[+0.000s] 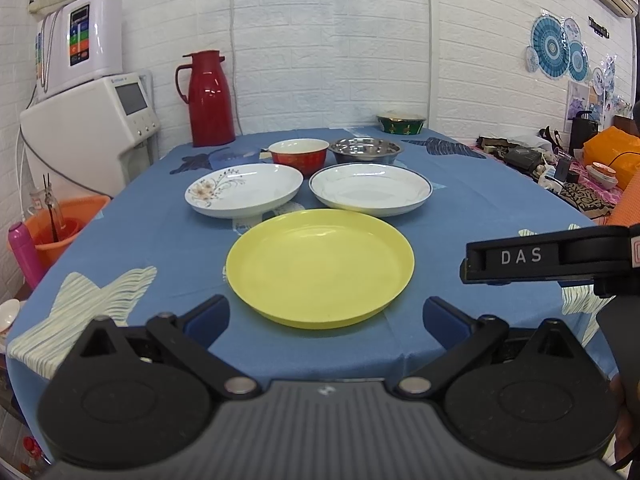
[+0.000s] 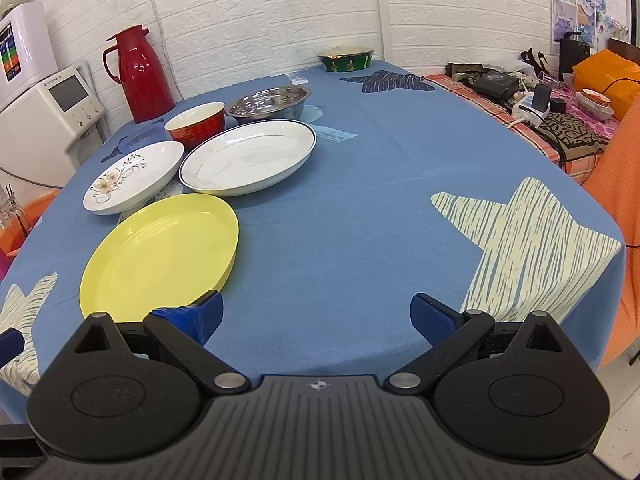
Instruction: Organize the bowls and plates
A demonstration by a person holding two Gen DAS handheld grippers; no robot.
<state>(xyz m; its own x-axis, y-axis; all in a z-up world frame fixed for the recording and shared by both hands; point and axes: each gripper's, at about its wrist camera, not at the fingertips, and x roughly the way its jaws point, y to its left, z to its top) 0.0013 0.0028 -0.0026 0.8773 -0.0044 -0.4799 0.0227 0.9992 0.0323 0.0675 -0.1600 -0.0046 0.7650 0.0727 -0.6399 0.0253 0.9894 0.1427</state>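
Hovering at the counter's point(image 2: 340, 240) near edge, the left gripper point(image 1: 324, 316) and right gripper point(image 2: 316, 316) both hold their fingers spread wide, gripping nothing. No stacking looks begun. The yellow plate point(image 1: 320, 266) lies nearest; behind it sit the floral plate point(image 1: 244, 189) and blue-rimmed plate point(image 1: 371, 187), then the red bowl point(image 1: 298, 155) and steel bowl point(image 1: 366, 150). A likely next move calls for closing on the yellow plate's rim.

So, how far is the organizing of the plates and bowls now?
Nothing looks done yet. The yellow plate, flower plate, blue-rimmed plate, red bowl and steel bowl all lie separate on the blue tablecloth, none stacked. Nothing is in hand: the left tool and right tool are open and empty near the table edge. All the sorting remains.
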